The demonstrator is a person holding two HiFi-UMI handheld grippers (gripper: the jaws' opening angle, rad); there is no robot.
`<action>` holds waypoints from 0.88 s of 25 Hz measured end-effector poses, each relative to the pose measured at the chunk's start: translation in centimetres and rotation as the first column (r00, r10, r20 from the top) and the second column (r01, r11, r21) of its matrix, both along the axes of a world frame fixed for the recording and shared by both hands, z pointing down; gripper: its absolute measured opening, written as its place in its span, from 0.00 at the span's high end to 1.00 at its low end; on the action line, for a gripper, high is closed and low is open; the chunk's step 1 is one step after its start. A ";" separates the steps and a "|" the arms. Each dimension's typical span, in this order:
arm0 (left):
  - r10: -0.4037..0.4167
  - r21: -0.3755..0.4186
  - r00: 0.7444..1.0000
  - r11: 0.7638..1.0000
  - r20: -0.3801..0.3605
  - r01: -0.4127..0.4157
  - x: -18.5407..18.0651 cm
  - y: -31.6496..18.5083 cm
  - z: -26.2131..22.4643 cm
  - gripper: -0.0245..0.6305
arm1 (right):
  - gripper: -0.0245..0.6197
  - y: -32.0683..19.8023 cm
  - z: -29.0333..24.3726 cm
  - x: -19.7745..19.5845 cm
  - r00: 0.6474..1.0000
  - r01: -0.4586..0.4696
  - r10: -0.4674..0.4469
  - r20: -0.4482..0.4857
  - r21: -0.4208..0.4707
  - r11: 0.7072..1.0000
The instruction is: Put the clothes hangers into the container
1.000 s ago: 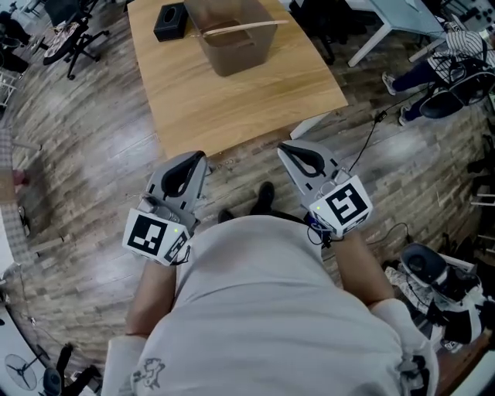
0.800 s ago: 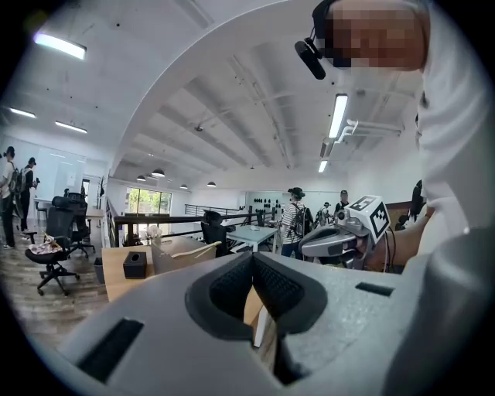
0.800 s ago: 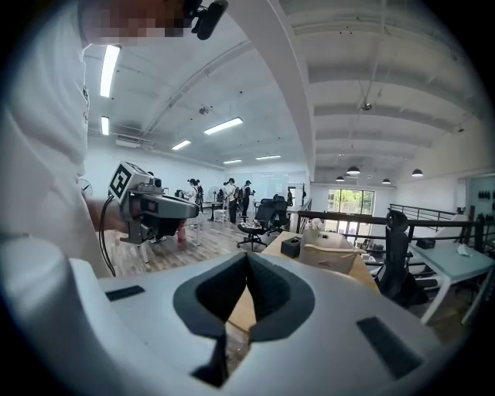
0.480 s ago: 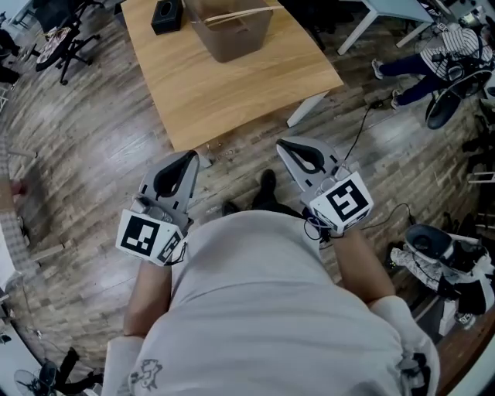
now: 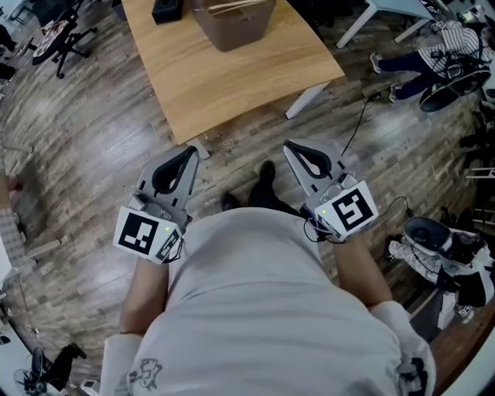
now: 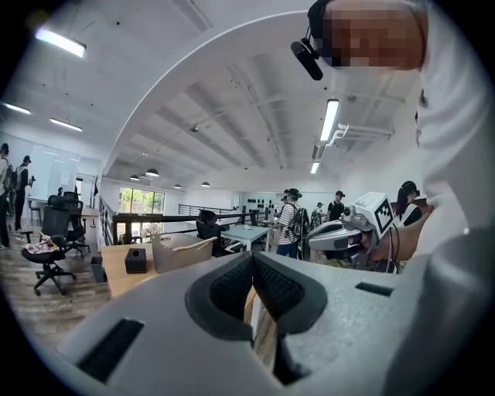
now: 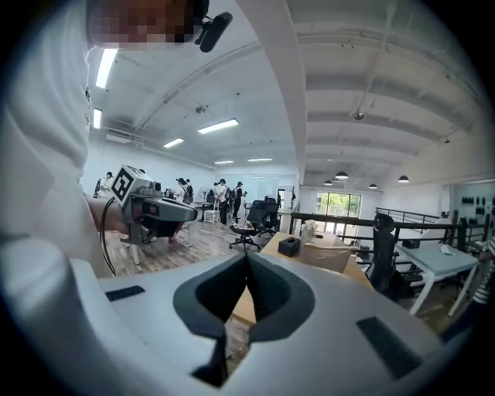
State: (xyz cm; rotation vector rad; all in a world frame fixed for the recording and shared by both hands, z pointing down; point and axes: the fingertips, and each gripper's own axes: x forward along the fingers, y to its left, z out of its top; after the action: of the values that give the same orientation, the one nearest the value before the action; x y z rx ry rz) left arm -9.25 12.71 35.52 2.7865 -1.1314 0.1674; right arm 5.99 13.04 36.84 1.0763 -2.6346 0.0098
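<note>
A brownish translucent container (image 5: 232, 19) stands on the wooden table (image 5: 232, 77) at the top of the head view, with a wooden clothes hanger (image 5: 232, 5) lying across its rim. Both grippers hang low in front of my body, short of the table's near edge. My left gripper (image 5: 193, 151) is shut and holds nothing. My right gripper (image 5: 288, 145) is likewise shut and empty. The left gripper view looks over its closed jaws (image 6: 251, 259) at the container (image 6: 178, 251) and hanger (image 6: 197, 245). The right gripper view also shows the container (image 7: 325, 255) beyond its closed jaws (image 7: 247, 259).
A black box (image 5: 168, 9) sits on the table left of the container. An office chair (image 5: 66, 35) stands at the far left, a seated person (image 5: 433, 54) at the upper right. A cable and bags (image 5: 441, 247) lie on the wood floor to the right.
The table and container have slid toward the top of the head view, so I stand a little farther from them. Both grippers stay shut and low in front of me.
</note>
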 end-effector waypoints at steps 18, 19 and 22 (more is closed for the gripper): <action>-0.004 0.015 1.000 1.000 0.013 0.004 -1.3 -0.5 0.0 0.95 | 0.95 0.2 -0.1 -0.2 1.000 -0.006 0.006 -0.009 0.002 1.000; -0.004 0.017 1.000 1.000 0.013 0.003 -1.3 -0.4 -0.1 0.95 | 0.95 0.1 -0.2 -0.2 1.000 -0.005 0.005 -0.010 0.005 1.000; -0.003 0.018 1.000 1.000 0.011 0.003 -1.3 -0.3 0.0 0.95 | 0.95 0.2 -0.2 -0.1 1.000 -0.005 0.005 -0.014 0.010 1.000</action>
State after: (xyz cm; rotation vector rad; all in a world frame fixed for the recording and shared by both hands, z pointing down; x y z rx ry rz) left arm -10.50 12.44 35.49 2.8032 -1.1450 0.1732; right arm 5.87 13.20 36.61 1.0827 -2.6219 -0.0097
